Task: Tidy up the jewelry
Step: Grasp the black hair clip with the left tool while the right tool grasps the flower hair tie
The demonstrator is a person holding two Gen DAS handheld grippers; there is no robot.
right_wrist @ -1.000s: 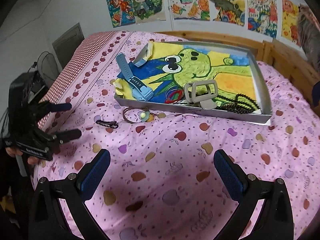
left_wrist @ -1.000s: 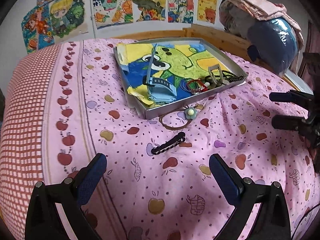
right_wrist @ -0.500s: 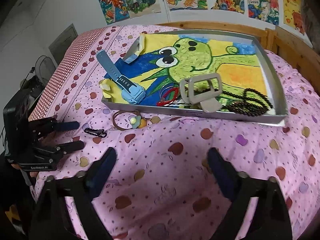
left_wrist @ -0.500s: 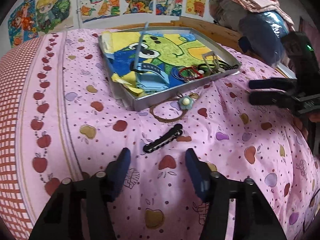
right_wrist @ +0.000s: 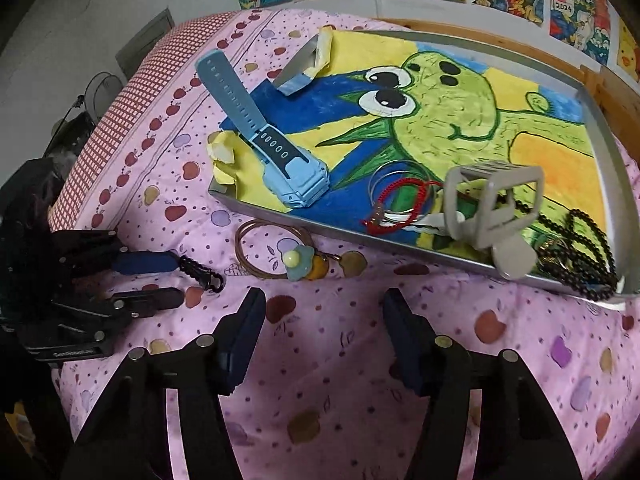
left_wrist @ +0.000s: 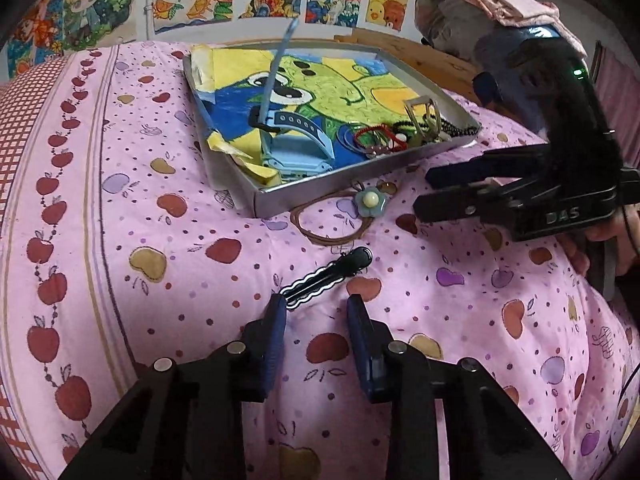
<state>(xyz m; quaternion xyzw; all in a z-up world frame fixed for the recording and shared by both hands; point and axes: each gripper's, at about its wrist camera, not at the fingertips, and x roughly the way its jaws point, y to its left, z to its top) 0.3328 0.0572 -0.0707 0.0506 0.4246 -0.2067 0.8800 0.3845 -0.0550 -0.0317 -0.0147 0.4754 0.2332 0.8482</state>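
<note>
My left gripper sits low over the pink apple-print bed with its fingers drawn narrow but not closed, a gap between them and nothing held; the black wavy hair clip lies on the cover right at the left fingertip, and I cannot tell whether they touch. Just past the clip, against the tray's near wall, lies a brown hair tie with a pale flower charm. My right gripper hovers over the bed short of that hair tie, fingers moderately apart and empty. The grey tray, lined with a frog drawing, holds a blue watch, thin bangles with a red cord, a beige claw clip and a dark bead necklace; the necklace's far end is cut off by the tray's corner and the small bits under the claw clip are too tangled to make out. The hand holding the right gripper is only partly visible at the edge of the left view.
</note>
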